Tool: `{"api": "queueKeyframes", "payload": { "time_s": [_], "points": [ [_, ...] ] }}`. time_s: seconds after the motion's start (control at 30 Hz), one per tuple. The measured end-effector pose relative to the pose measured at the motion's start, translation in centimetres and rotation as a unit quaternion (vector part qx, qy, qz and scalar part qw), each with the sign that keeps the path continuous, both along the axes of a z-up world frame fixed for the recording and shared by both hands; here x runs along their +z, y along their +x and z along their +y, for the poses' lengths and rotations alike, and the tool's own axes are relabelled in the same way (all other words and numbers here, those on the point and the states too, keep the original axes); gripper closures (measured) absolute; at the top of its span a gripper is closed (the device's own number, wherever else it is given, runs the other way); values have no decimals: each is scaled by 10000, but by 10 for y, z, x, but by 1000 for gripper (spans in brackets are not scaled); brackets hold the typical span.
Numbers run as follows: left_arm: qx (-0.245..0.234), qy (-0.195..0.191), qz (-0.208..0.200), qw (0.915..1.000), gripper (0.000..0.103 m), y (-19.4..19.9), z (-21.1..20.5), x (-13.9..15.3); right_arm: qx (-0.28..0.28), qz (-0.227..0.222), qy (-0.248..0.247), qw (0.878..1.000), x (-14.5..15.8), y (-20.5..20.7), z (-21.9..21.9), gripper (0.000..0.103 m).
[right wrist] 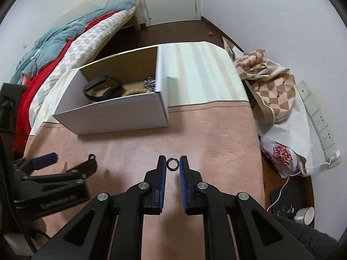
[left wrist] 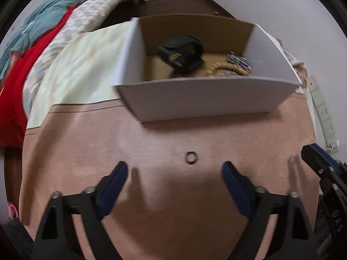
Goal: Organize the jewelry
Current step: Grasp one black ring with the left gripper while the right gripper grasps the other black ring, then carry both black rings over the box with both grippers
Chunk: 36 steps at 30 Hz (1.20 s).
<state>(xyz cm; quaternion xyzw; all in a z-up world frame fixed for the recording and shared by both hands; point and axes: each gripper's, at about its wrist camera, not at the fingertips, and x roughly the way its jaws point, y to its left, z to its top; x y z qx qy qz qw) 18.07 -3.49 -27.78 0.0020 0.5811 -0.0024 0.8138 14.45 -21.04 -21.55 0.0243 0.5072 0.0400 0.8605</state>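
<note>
My right gripper [right wrist: 173,164] has its fingers narrowed around a small dark ring [right wrist: 172,164] on the pink tabletop [right wrist: 216,134]; whether the pads actually press it I cannot tell. My left gripper [left wrist: 174,170] is spread wide and grasps nothing, and the ring [left wrist: 191,157] lies just ahead of it. Beyond stands a white cardboard box [right wrist: 121,117] holding a black wristband [right wrist: 102,88] and some chains [right wrist: 149,84].

A home bedroom: quilted bed [right wrist: 65,43], door [right wrist: 171,0], wall sockets [right wrist: 318,117].
</note>
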Motion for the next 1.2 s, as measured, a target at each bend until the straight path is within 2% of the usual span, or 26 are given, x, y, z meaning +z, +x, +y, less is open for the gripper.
{"api": "queueKeyframes", "payload": {
  "time_s": [0.07, 0.1, 0.23, 0.3, 0.37, 0.43, 0.73, 0.97, 1.07, 1.2],
  "points": [
    [-86, 30, 25, 10000, 47, 0, -6, -3, -43, 0, -11, 10000, 0, -1, -5, 90],
    [-110, 0, 14, 9999, 49, 0, -7, -4, -58, -5, -6, 10000, 0, -1, -6, 90],
    [-156, -13, -112, 9998, 72, 0, -11, -1, -99, -22, 28, 9999, 0, 0, -8, 90],
    [-181, -12, -139, 9997, 79, 1, -12, 0, -102, -30, 32, 9999, 0, 1, -8, 90],
    [-200, -27, -155, 9997, 90, 2, -13, 0, -106, -36, 47, 9999, 0, 2, -7, 90],
    [-210, -78, -168, 9996, 93, 2, -14, 1, -113, -52, 46, 9999, 1, 2, -7, 90],
    [-246, -211, -346, 9989, 93, 0, -9, 19, -136, -233, 144, 9995, 18, 2, -6, 90],
    [-142, -540, -649, 9963, 93, 6, 10, 65, 6, -482, 412, 9980, 49, 10, 4, 90],
    [-24, -728, -756, 9945, 93, 22, 24, 86, 132, -560, 575, 9967, 61, 26, 12, 90],
    [61, -729, -848, 9937, 93, 50, 37, 102, 347, -570, 700, 9953, 67, 54, 24, 90]
  ]
}}
